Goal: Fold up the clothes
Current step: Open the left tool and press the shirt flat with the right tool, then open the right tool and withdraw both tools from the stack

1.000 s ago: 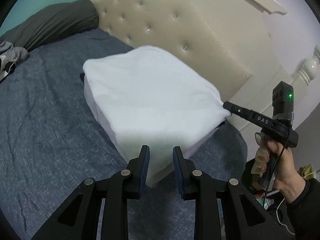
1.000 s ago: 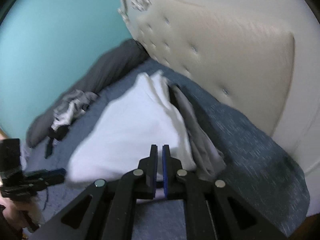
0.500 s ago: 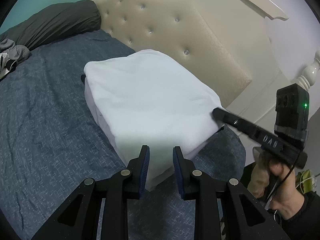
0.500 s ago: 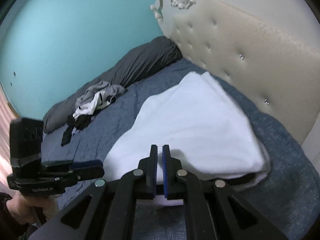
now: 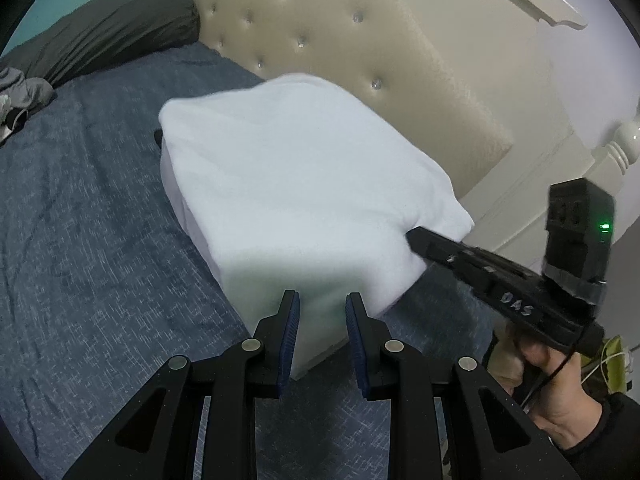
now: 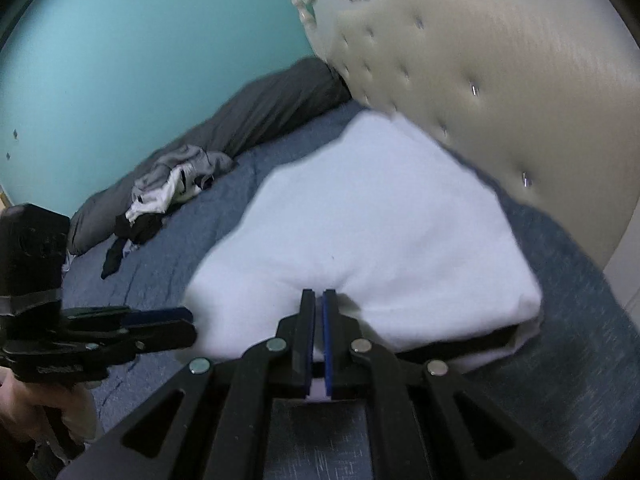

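One folded white garment is seen lying on the blue bed, close to the tufted headboard.

The near edge of the garment is pinched between the clenched jaws of the right gripper, its tip pressed into the cloth. The jaws of the left gripper are held apart, with nothing grasped, just before the garment's front corner. A heap of unfolded clothes is seen well apart, beside the grey pillow.

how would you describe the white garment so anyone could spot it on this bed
Start at the cream tufted headboard. On the blue bedspread beside it lies the white garment, the only large, smooth, folded block, unlike the crumpled clothes pile by the grey pillow.
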A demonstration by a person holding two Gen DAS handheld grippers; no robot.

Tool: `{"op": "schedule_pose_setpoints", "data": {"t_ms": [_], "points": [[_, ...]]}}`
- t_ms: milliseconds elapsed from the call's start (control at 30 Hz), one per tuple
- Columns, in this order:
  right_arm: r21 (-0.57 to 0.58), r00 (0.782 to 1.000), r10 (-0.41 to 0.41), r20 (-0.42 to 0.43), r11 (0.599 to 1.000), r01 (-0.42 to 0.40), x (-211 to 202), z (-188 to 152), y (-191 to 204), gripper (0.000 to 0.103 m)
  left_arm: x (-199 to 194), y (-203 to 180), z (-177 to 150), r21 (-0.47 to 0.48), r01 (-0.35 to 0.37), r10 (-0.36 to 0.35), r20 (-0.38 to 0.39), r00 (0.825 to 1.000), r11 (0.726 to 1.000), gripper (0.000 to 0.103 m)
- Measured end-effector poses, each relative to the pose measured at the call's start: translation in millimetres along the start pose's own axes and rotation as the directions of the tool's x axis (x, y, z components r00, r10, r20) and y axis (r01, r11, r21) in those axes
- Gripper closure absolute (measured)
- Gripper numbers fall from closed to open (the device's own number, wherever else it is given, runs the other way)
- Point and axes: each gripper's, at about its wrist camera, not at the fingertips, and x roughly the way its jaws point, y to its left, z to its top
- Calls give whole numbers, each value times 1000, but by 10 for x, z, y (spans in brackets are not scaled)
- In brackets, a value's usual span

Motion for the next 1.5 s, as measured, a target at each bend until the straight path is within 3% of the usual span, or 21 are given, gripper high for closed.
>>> {"op": "schedule_pose_setpoints", "data": {"t_ms": [533,833,1500], "points": [[18,999,45,17,999,-45,49,72,65,102,-143,48,-1,-24,-14,15,12,1000,1000,76],[39,998,-7,66,999,4,-272,96,156,100,-422,39,-14,-31,-24,26,40,999,999,76],[30,989,-94,118,995,91,-1127,44,591,98,-1287,-457,-136,5,-29,28,124,992,1000,76]]}}
